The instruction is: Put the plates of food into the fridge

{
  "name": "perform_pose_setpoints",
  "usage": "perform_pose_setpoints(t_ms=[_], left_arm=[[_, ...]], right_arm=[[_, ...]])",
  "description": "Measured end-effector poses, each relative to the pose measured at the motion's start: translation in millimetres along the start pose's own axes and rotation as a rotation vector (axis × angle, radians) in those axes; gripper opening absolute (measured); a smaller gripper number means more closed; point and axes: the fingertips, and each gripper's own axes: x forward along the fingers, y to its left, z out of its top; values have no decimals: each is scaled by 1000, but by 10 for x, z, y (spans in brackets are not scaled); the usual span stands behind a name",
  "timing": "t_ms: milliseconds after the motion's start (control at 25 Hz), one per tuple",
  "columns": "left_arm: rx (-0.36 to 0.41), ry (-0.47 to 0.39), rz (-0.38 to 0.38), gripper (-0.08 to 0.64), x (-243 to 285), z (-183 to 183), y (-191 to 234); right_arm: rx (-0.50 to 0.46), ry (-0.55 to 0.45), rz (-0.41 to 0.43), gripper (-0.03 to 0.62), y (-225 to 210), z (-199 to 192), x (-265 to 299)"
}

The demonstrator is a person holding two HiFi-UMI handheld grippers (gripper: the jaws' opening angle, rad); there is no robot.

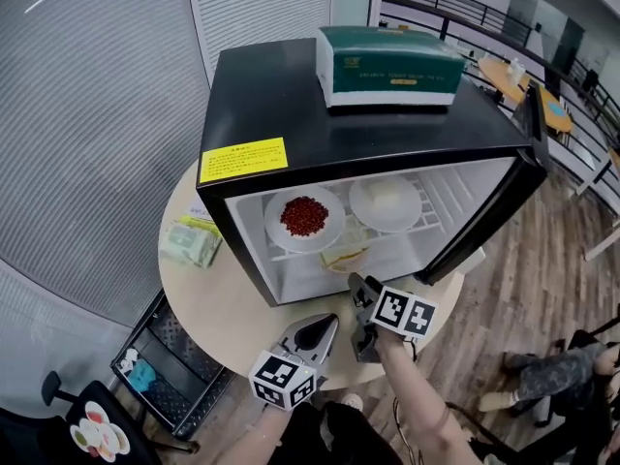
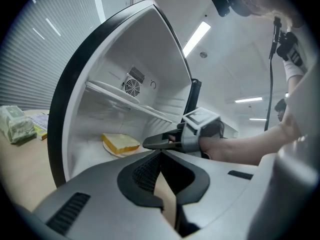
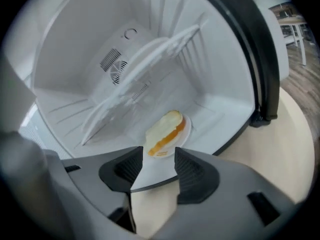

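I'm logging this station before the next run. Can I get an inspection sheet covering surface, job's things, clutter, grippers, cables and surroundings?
Surface: round beige table, bearing a black mini fridge with its door open.
Job's things: plate of red food and plate of white food on the upper shelf; sandwich plate on the fridge floor.
Clutter: green tissue box atop the fridge; green packet on the table.
Grippers: left gripper shut, empty; right gripper open, empty, facing the sandwich plate.
Cables: dark cable hanging near the person's head.
Surroundings: wood floor; black wire cart beside the table.
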Motion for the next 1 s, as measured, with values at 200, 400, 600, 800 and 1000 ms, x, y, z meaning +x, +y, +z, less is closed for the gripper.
perform_pose_setpoints(t_ms=[200,400,600,800,1000], left_arm=[[4,1,-23,5,44,48,-152],[35,-8,-64,5,78,174,-406],[35,-28,-74,5,65,271,-639],[2,-46,-68,5,-34,270,-888],[12,-55,-81,5,-120,221,-1234]], right_arm=[[-175,-137,78,198,168,18,-535],[-278,-220,67,173,267,75,-914],[-407,-325,50,109,415,158,-1330],[-578,-412,-4,18,482,99,-1840],[-648,-375,-33,9,361,-251,-2246]])
